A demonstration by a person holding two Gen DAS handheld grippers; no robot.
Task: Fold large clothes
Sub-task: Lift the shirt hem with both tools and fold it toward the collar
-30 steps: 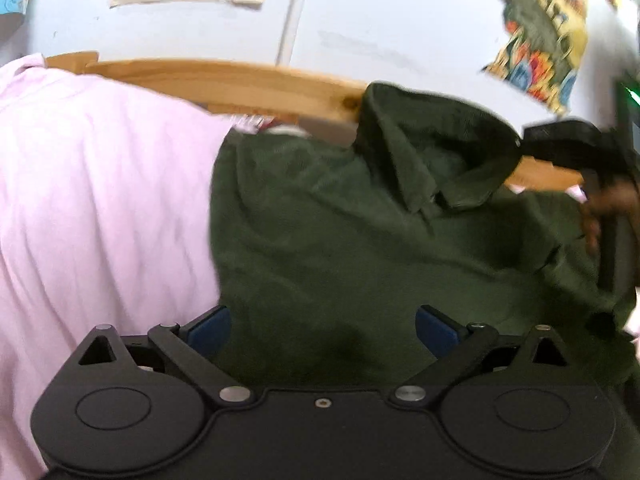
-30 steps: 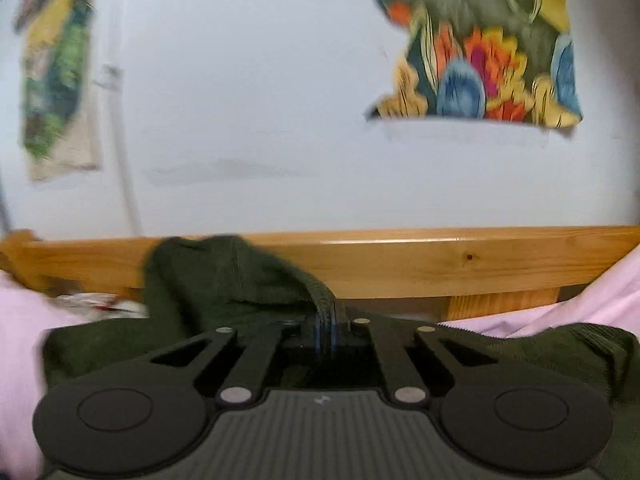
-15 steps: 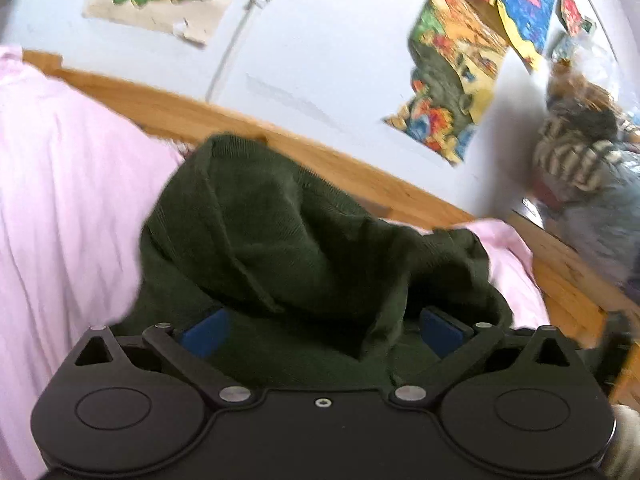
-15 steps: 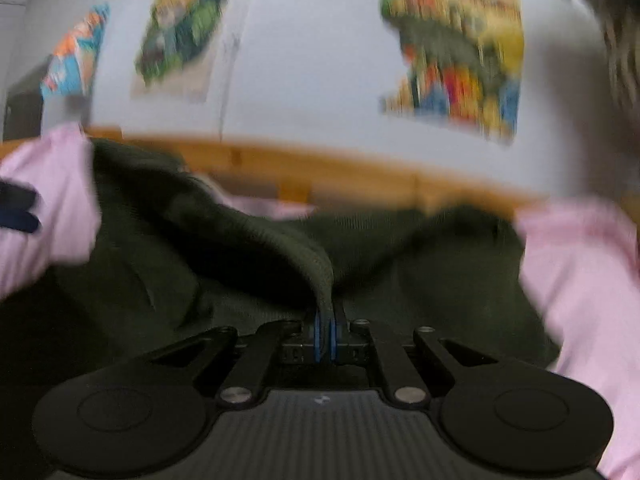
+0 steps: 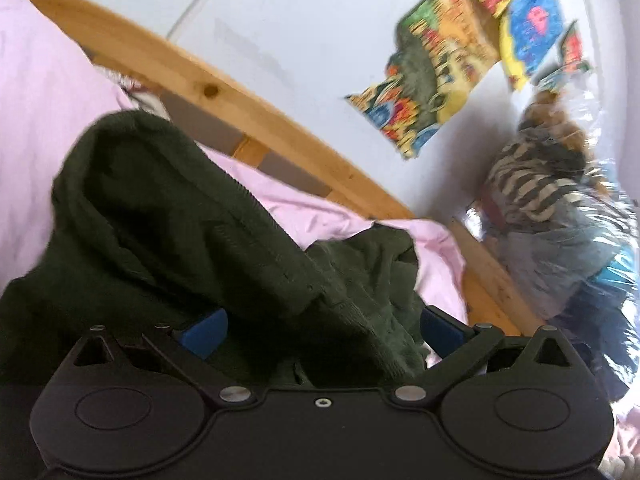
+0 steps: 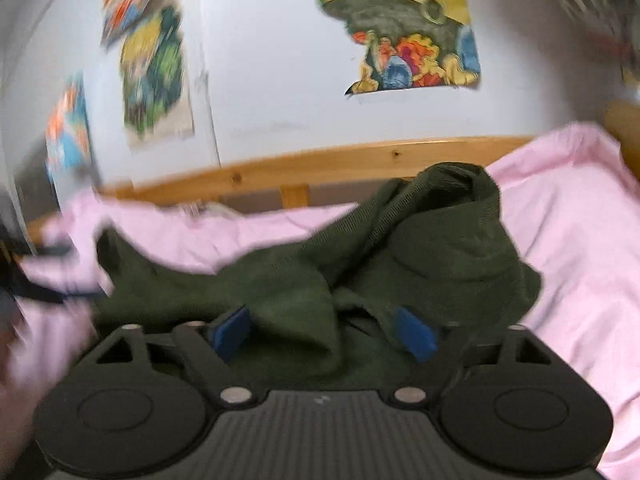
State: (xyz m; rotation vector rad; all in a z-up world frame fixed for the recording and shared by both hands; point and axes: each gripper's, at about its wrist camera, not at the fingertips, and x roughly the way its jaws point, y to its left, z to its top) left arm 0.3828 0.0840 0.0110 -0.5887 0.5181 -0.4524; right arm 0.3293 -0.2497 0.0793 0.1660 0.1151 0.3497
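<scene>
A dark green knit garment (image 5: 160,216) lies bunched on the pink bed sheet (image 5: 40,100). My left gripper (image 5: 322,330) is open with its blue pads wide apart. A thick fold of the garment drapes loosely between them, and neither pad presses on it. In the right wrist view the same garment (image 6: 440,264) rises in a crumpled hump over the sheet (image 6: 580,240). My right gripper (image 6: 324,332) is opening, its jaws spreading. A ridge of green cloth lies loose between the pads.
A wooden bed rail (image 5: 240,112) (image 6: 360,160) runs along the white wall behind the bed, and colourful posters (image 6: 408,40) hang above it. A clear plastic bag of clothes (image 5: 560,220) stands at the right end of the bed. Something dark and blurred (image 6: 40,292) sits at the left edge.
My right gripper was shut on a pinch of green cloth and has now spread its pads and let it go, after moving down. The left view has swung toward the bed's right end.
</scene>
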